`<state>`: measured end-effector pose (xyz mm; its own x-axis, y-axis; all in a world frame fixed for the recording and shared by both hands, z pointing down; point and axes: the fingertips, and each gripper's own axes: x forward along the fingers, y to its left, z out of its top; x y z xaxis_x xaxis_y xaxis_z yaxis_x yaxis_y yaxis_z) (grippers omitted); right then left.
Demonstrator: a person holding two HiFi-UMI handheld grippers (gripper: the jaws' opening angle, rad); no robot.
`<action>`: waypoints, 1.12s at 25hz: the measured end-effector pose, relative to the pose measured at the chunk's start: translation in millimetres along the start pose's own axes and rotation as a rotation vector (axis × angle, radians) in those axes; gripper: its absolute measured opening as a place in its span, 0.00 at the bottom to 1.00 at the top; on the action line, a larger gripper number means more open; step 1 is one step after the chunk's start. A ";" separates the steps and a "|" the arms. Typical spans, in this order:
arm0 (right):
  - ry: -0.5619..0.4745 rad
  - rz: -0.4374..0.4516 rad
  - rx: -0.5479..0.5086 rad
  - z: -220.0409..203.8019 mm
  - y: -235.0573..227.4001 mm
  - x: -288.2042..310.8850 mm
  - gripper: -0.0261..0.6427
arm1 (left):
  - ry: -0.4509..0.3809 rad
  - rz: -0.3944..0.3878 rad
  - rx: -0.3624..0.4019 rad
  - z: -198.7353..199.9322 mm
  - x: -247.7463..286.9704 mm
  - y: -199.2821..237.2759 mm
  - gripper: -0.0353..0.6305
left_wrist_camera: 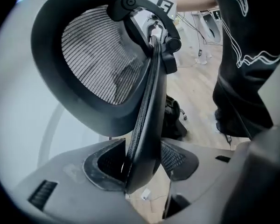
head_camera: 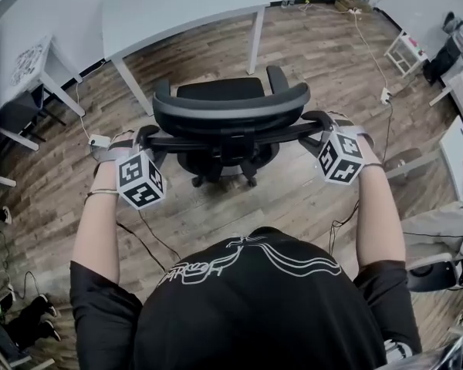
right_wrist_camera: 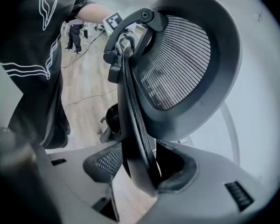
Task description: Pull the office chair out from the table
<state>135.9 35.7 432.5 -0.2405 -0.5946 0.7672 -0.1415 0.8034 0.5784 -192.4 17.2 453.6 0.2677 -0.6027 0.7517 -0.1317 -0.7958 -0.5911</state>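
Observation:
The black mesh office chair stands on the wood floor, its backrest towards me and clear of the white table. My left gripper is at the backrest's left edge and my right gripper at its right edge. In the left gripper view the backrest's rim runs down between the two pads of the left gripper, which is shut on it. In the right gripper view the rim sits wedged between the pads of the right gripper. The mesh headrest rises above.
A second white desk stands at the left and a small white stool at the far right. Cables and power blocks lie on the floor beside the chair. More furniture crowds the right edge.

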 end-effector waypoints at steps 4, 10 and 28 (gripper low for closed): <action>-0.009 -0.048 0.107 -2.8 -7.8 -0.7 0.40 | -0.112 0.090 -0.127 -0.4 -6.8 9.7 0.42; -0.124 -0.173 0.303 -12.9 2.1 -35.0 0.45 | -0.219 0.291 -0.349 -16.8 -44.2 -4.6 0.44; -0.828 0.116 1.078 43.0 182.1 -207.5 0.13 | -0.809 0.070 -1.177 168.9 -196.1 -203.0 0.06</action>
<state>118.7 306.7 366.7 -0.7479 -0.6371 0.1863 -0.6624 0.6982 -0.2715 -56.9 307.0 376.7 0.6362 -0.7614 0.1245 -0.7610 -0.5926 0.2640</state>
